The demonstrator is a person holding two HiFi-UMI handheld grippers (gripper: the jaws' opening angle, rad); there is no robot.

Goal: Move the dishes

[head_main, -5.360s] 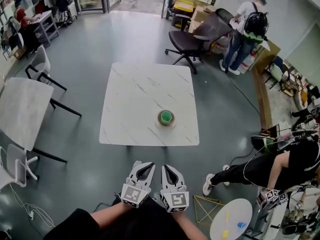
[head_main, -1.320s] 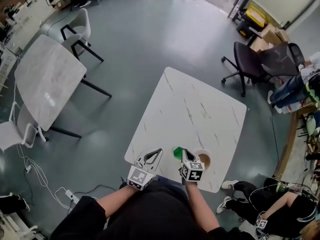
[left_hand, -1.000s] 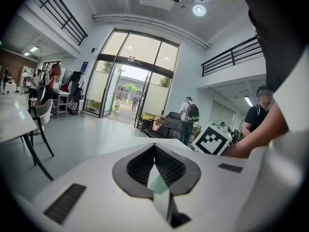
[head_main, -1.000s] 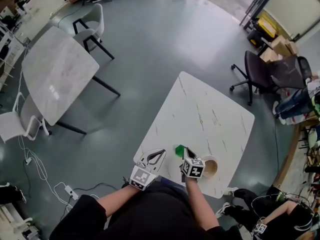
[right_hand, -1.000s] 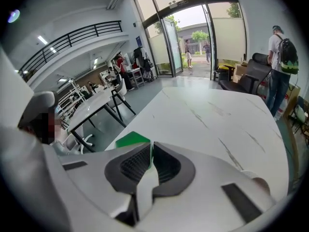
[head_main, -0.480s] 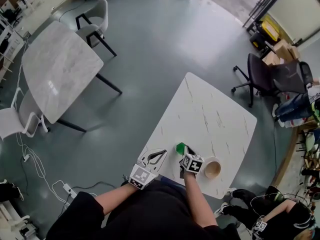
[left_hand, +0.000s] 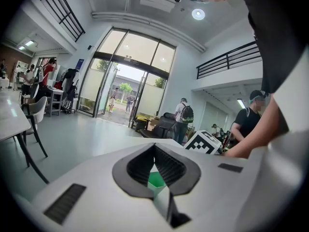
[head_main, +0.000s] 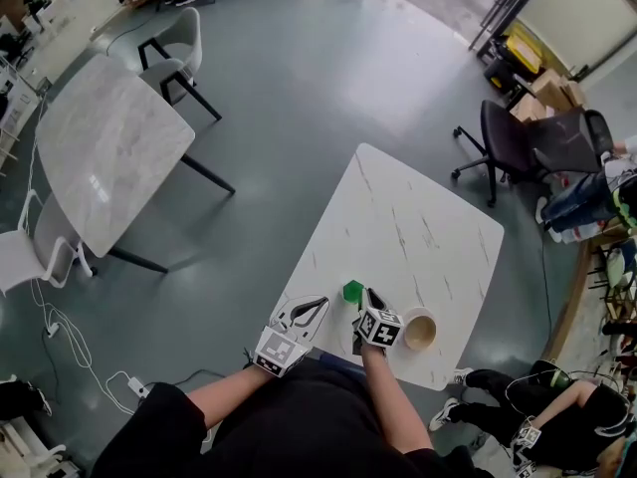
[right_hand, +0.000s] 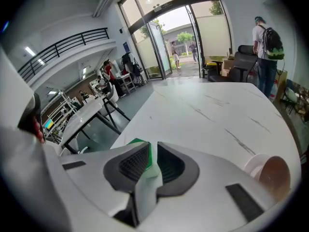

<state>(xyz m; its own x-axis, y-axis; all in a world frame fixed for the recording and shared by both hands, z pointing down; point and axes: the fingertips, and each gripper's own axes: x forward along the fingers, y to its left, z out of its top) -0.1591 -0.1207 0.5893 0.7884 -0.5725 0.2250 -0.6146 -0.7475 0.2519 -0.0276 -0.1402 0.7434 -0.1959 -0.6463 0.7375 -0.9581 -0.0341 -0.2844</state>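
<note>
While my right gripper point(right_hand: 153, 146) reaches over the near edge of the white marble-patterned square table point(head_main: 418, 217), its jaws stand almost together, with only a narrow slot between the ribbed pads. A strip of the small green faceted dish point(head_main: 353, 290) fills the far end of that slot. The rest of the dish spreads past the left pad, so the pinch seems to sit on its edge.

From my head, the green dish lies right at the jaw tips, toward 11 o'clock from them and low over the tabletop near the table's 6 o'clock edge. I cannot tell whether it rests on the marble.

The round pale bowl with a tan inside point(head_main: 420, 332) sits just beside this gripper at 3 o'clock, apart from the green dish.

My left gripper point(head_main: 320, 302) hangs at 9 o'clock of the right one, off the table edge. Its tips meet and hold nothing — the green dish only shows through the leaf-shaped gap behind them.
</note>
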